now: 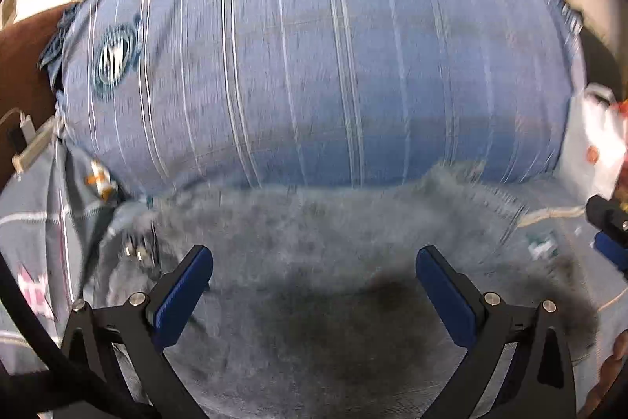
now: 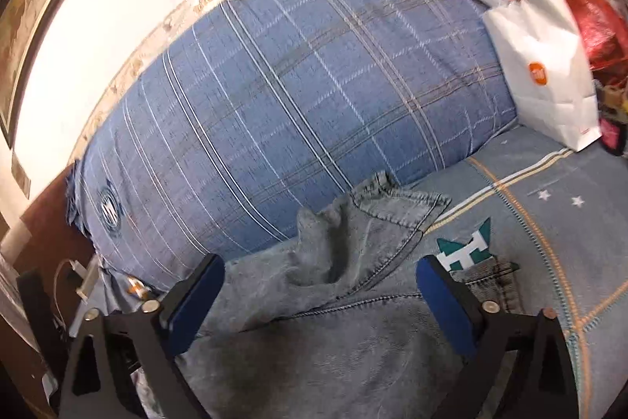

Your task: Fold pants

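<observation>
A large blue plaid pillow (image 2: 298,97) fills the far side of the bed (image 2: 549,222), lying along the wall. In front of it the grey-blue denim pants (image 2: 333,332) lie spread on the bedcover, their far edge touching the pillow and one rumpled flap standing up. A white paper bag (image 2: 545,65) stands at the pillow's right end. The left gripper (image 1: 314,285) hangs over the pants with its jaws wide apart and holding nothing. The right gripper (image 2: 322,297) does likewise, jaws apart above the denim.
</observation>
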Action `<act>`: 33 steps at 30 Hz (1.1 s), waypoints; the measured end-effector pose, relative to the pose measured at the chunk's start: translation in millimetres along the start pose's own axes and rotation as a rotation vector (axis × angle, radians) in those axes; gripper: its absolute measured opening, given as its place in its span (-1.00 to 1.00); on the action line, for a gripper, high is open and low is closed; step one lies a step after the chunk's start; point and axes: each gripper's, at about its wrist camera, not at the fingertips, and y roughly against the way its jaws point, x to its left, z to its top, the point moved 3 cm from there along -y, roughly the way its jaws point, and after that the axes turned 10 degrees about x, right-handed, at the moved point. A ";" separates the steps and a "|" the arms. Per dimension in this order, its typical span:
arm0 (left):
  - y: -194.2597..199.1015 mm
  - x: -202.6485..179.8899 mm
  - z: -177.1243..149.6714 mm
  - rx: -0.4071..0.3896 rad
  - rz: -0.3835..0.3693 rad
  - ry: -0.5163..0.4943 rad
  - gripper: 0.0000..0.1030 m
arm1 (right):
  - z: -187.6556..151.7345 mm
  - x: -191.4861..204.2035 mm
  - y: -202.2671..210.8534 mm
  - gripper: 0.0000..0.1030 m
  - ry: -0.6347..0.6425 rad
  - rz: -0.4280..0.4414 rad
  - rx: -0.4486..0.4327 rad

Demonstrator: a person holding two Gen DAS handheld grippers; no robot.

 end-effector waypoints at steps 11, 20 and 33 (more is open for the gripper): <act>-20.6 11.0 -4.7 0.079 0.009 0.009 0.99 | 7.8 5.0 -45.4 0.85 0.085 -0.148 0.096; -26.8 27.8 5.8 0.113 -0.025 0.078 0.99 | 90.5 -15.4 -152.3 0.60 -0.104 -0.062 0.362; -33.2 28.2 6.6 0.138 -0.036 0.076 0.99 | 112.2 -36.1 -262.8 -0.82 -0.200 -0.263 0.524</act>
